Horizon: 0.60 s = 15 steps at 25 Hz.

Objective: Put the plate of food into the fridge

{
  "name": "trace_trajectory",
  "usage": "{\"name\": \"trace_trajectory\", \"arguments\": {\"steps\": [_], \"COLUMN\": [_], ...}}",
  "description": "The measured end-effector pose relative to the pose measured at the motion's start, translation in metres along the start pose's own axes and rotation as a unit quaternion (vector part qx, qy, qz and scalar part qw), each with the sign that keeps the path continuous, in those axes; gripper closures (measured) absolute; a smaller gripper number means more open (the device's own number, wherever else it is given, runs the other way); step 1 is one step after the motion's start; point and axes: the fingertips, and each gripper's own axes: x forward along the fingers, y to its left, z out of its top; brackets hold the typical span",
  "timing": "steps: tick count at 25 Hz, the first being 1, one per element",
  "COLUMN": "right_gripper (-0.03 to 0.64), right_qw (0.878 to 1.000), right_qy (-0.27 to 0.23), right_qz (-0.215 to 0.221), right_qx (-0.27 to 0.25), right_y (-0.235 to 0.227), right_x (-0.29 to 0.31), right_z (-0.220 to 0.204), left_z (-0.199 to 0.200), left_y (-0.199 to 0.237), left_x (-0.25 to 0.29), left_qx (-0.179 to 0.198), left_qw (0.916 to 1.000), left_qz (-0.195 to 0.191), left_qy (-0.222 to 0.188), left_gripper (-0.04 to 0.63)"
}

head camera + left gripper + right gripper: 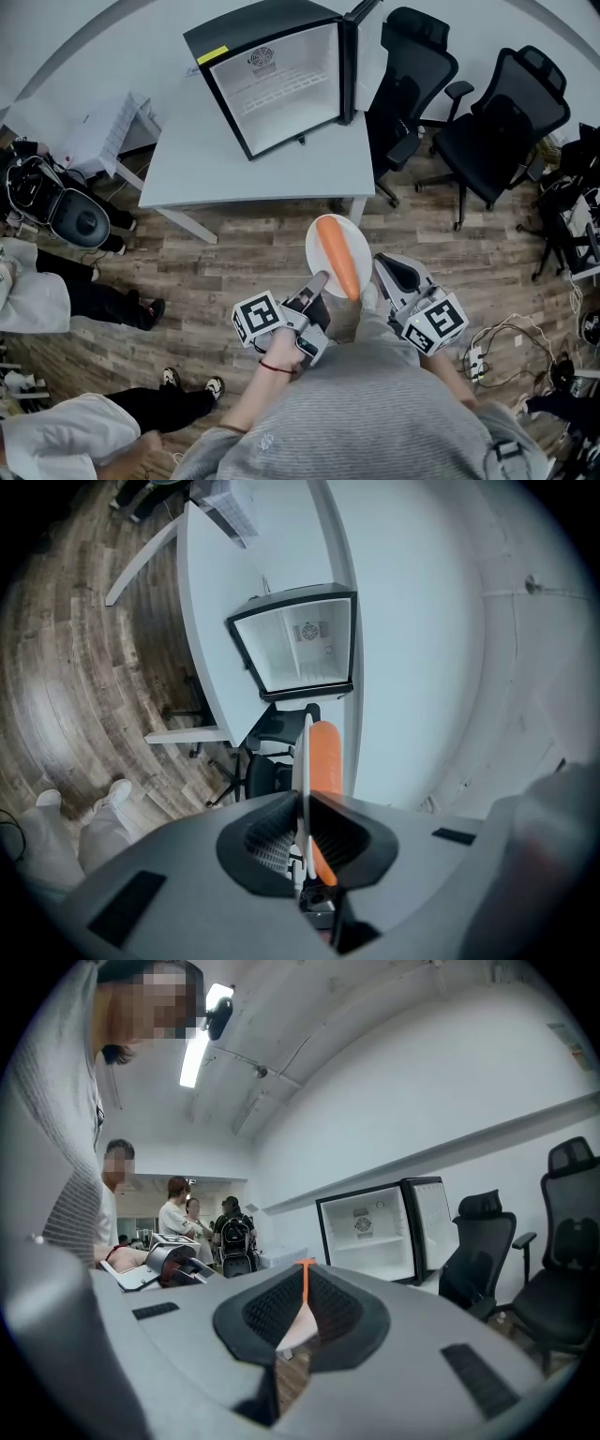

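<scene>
Left hand-held gripper point(317, 281) of mine is clamped on the near left rim of the white oval plate point(317, 253). Its jaws stand only a narrow way apart, with the thin plate edge pinched between the pads. Right hand-held gripper point(378, 274) has its jaws drawn in the same way on the plate's right rim, and the edge shows as a thin sliver between them. That makes two hand-held grippers, both gripping the one plate, one on each side.

One long orange carrot point(339, 255) lies along the plate and takes up most of its length. It is the only food on it. I hold the plate in the air, about level, over the brown wood-plank floor point(244, 253). The plate is on the near side of the bench and not in the fridge.

Beyond the plate stands one pale grey bench point(244, 169). On it sits one small black fridge point(272, 84) with a white inside, its door swung open to the right. The fridge's open front faces me.

To the right of the bench, near the fridge door, stand two black mesh-backed office chairs point(412, 75) on the floor, side by side.
</scene>
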Motion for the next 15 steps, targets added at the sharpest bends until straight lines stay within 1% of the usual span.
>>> {"name": "trace_trajectory", "arguments": {"steps": [8, 10, 13, 15], "right_gripper": [0.601, 0.601, 0.601, 0.601], "right_qw": [1.0, 1.0, 0.999, 0.999], "right_qy": [-0.009, -0.007, -0.006, -0.006], "right_qz": [0.018, 0.023, 0.032, 0.04], "right_qx": [-0.012, -0.012, -0.015, -0.018], "right_y": [-0.077, -0.098, -0.128, -0.149], "right_x": [0.042, 0.05, 0.062, 0.072], "right_z": [0.027, 0.033, 0.042, 0.05], "left_z": [0.034, 0.041, 0.051, 0.06], "left_y": [-0.022, -0.029, -0.046, -0.05], "left_x": [0.076, 0.095, 0.126, 0.145], "left_qx": [0.0, 0.0, -0.015, -0.01], "left_qw": [0.9998, 0.9997, 0.9987, 0.9986], "left_qz": [-0.011, -0.015, -0.036, -0.032], "left_qy": [-0.013, -0.02, -0.033, -0.041], "left_gripper": [0.555, 0.557, 0.557, 0.557]}}
